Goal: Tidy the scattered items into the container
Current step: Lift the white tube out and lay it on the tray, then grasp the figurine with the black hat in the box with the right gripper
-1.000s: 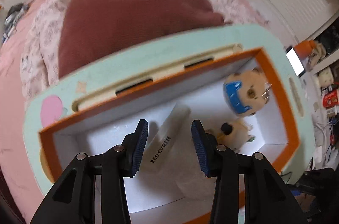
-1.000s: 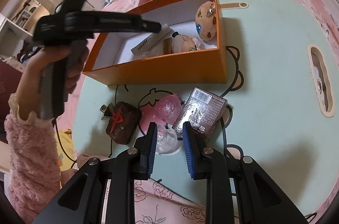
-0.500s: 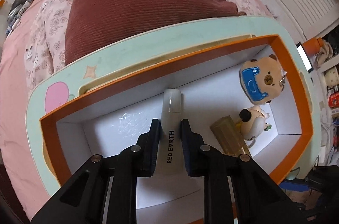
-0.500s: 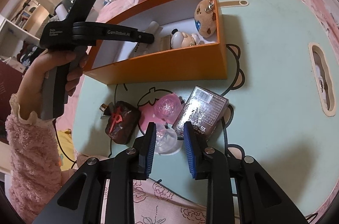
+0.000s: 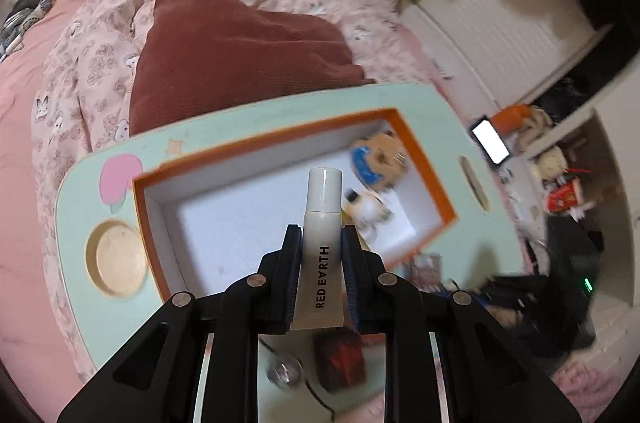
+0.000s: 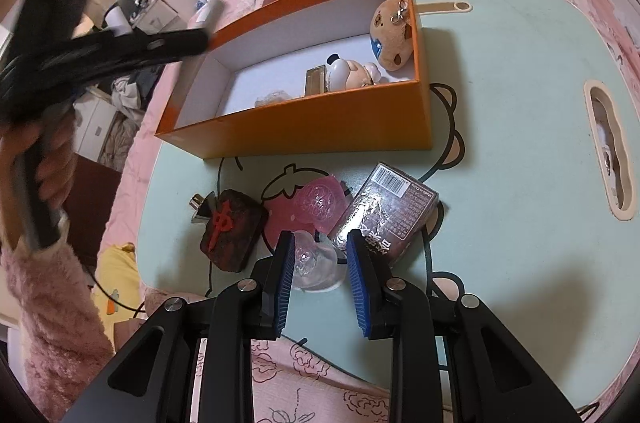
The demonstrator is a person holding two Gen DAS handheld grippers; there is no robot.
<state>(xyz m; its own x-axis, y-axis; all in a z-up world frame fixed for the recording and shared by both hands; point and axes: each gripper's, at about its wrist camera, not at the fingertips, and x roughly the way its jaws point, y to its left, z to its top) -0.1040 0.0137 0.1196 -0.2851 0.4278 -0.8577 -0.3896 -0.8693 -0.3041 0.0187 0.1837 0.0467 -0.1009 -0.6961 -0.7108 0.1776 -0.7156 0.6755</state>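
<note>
White tube [image 5: 322, 223] back out of the orange box [image 5: 434, 179], pinched tight in my left claw [image 5: 320, 255].

Half a second ago it lay on the box floor under my fingers; now it's lifted above the box, so that one isn't tidied, odd. My right claw [image 6: 320, 277] hangs apart over the clear blob [image 6: 316, 263], gripping nothing, with the pink heart [image 6: 320, 201], card box [image 6: 390, 209] and dark fob [image 6: 232, 227] just ahead. Mint lap table [image 6: 520, 103] sits on a pink bed; maroon pillow [image 5: 240, 63] beyond.
</note>
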